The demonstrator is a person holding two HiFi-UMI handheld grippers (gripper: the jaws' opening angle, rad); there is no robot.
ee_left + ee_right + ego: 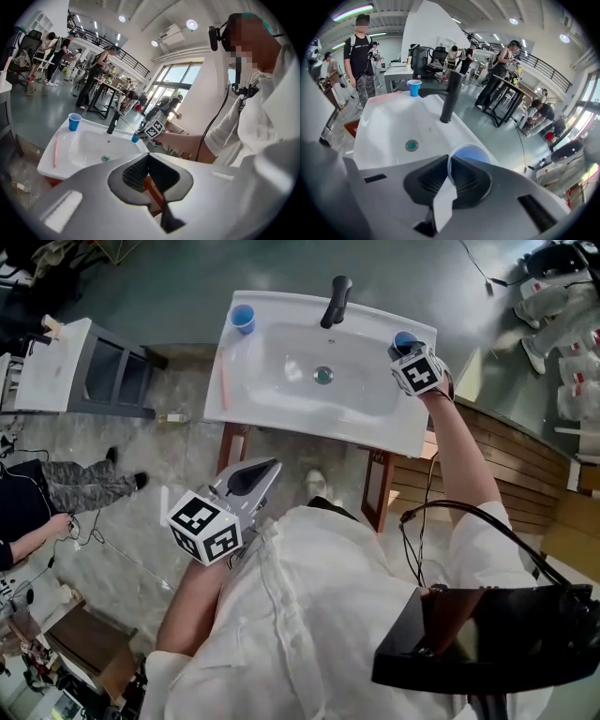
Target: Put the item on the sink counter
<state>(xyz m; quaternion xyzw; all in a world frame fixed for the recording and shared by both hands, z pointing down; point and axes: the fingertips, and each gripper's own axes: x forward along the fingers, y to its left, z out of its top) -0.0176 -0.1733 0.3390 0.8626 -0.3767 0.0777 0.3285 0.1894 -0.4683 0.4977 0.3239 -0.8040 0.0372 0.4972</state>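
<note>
Head view: my right gripper (405, 351) was at the sink's (403, 432) right rear corner, over a blue cup (404, 338). Left gripper view: my left gripper (149, 155) was closed and empty. Right gripper view: the jaws pinched the cup's rim.

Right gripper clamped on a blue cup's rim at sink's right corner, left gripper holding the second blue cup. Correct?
No. The left gripper holds nothing: the left gripper view shows its jaws together. The second blue cup stands on the sink's back left corner. The right gripper clamps the first blue cup by its rim.
</note>
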